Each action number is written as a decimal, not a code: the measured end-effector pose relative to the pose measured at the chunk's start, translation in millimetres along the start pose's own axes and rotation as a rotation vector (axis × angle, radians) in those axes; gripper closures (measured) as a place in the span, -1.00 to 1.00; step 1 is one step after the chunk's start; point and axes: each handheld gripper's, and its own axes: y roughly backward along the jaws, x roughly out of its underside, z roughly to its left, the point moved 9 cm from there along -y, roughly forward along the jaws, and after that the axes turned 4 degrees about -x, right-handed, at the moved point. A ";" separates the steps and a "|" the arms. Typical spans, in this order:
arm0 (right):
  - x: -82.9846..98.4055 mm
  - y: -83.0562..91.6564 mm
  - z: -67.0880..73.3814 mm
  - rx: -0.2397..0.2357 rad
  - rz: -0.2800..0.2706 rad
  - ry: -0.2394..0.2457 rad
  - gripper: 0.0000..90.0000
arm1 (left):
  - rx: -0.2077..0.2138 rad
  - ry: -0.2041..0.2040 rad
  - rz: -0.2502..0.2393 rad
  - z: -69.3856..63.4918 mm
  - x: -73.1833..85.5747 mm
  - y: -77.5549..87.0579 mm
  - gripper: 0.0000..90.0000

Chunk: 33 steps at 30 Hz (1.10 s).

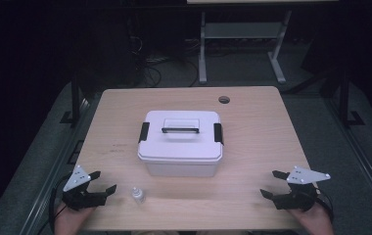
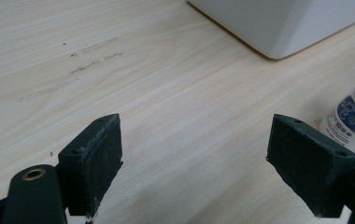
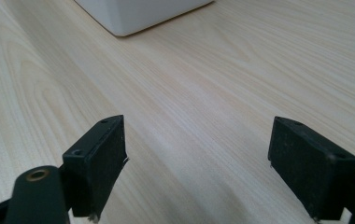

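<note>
Light wood desk (image 1: 252,161) with a white lidded box (image 1: 180,142) at its centre; lid on, a black latch at each short side, dark handle bar across the top. In both gripper views the box is cut off by the top edge, one lower corner visible. Small white bottle (image 1: 137,194) stands upright just in front of the box's near left corner, apart from it, between box and left tongs (image 1: 102,182). In the left gripper view the bottle is cut off at the right edge; blue label print too small to read, possibly a dropper bottle. Left tongs: jaws wide, empty, near the front left corner of the desk, held by a hand partly cut off below. Right tongs (image 1: 272,183): jaws wide, empty, near the front right corner. Cable hole (image 1: 224,100) at the far edge.
</note>
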 end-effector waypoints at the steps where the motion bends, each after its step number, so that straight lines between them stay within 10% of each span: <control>1: -0.1 0.1 0.2 -0.002 -0.002 0.003 -0.59 | 0.000 0.000 0.000 0.0 0.0 0.0 -0.61; 33: -65.0 21.1 5.8 -0.054 0.112 0.137 -0.57 | 0.025 -0.025 0.010 -3.4 1.7 -1.5 -0.61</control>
